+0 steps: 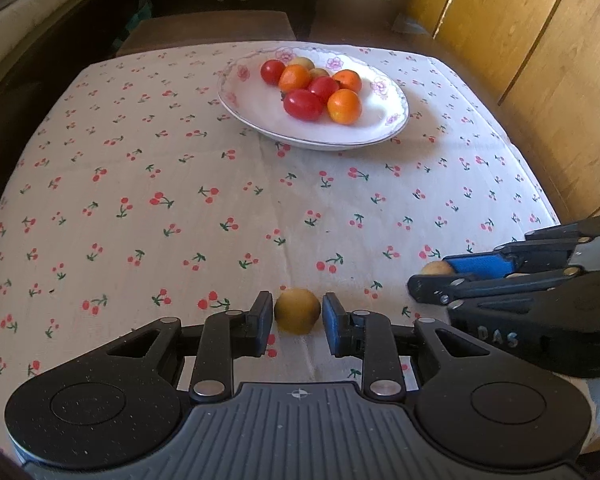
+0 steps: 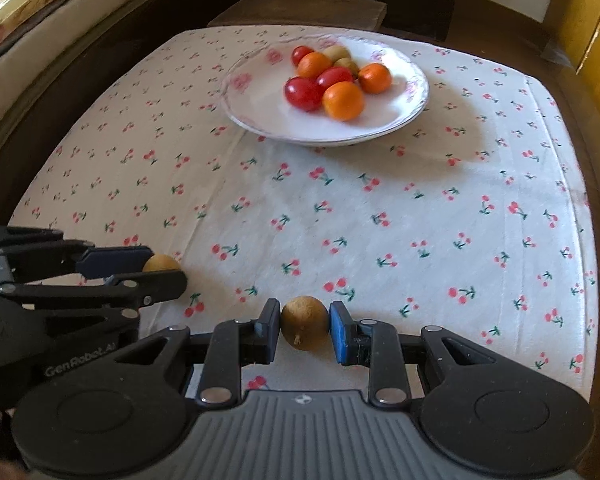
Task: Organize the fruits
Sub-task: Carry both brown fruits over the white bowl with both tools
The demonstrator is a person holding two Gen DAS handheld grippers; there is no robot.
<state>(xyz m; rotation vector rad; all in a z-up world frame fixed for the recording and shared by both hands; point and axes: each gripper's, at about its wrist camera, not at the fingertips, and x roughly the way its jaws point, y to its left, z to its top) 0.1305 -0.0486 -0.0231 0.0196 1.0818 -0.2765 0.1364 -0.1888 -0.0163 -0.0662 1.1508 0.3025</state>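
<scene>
A white flowered plate at the far side of the table holds red tomatoes, orange fruits and brownish-yellow fruits. My left gripper is shut on a brownish-yellow round fruit, low over the cloth. It shows at the left of the right wrist view. My right gripper is shut on another brownish-yellow fruit with a small stem. It shows at the right of the left wrist view.
The table wears a white cloth with a cherry print. A dark stool stands behind the table. Wooden panels rise at the right. A sofa edge runs along the left.
</scene>
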